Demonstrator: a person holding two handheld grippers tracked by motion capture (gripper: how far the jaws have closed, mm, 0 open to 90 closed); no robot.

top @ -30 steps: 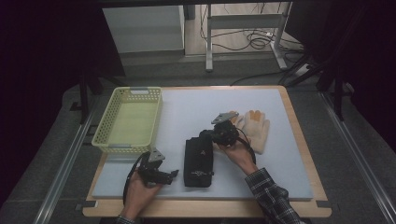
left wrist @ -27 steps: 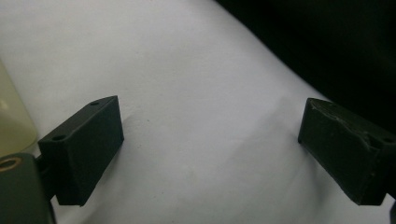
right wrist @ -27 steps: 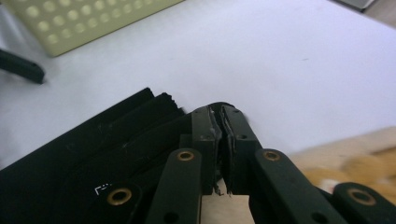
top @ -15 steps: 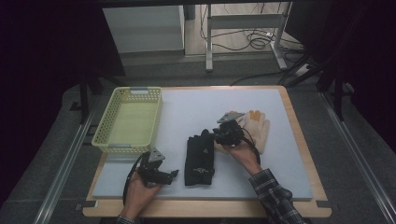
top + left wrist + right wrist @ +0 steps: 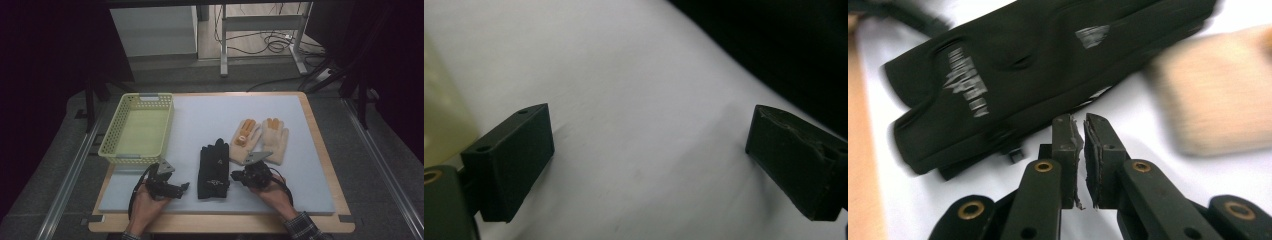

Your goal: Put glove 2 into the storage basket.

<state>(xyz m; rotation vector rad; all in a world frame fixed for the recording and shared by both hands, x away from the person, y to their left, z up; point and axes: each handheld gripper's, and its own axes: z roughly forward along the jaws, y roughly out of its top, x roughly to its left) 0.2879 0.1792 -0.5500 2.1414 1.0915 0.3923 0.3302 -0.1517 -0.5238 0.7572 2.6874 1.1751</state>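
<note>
The black gloves [image 5: 214,169] are laid flat at lower centre of the worktop [image 5: 320,190], unheld. The right gripper [image 5: 239,176] is closed empty beside them; the left gripper [image 5: 184,188] is open. The basket [image 5: 165,131] remains unfilled.

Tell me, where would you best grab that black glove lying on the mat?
Probably at the cuff of the black glove, coming from the person's side. It lies flat, fingers pointing away, so the cuff is the nearest edge. The right gripper sits beside it, jaws nearly shut with nothing between them, having just been closing.
</note>
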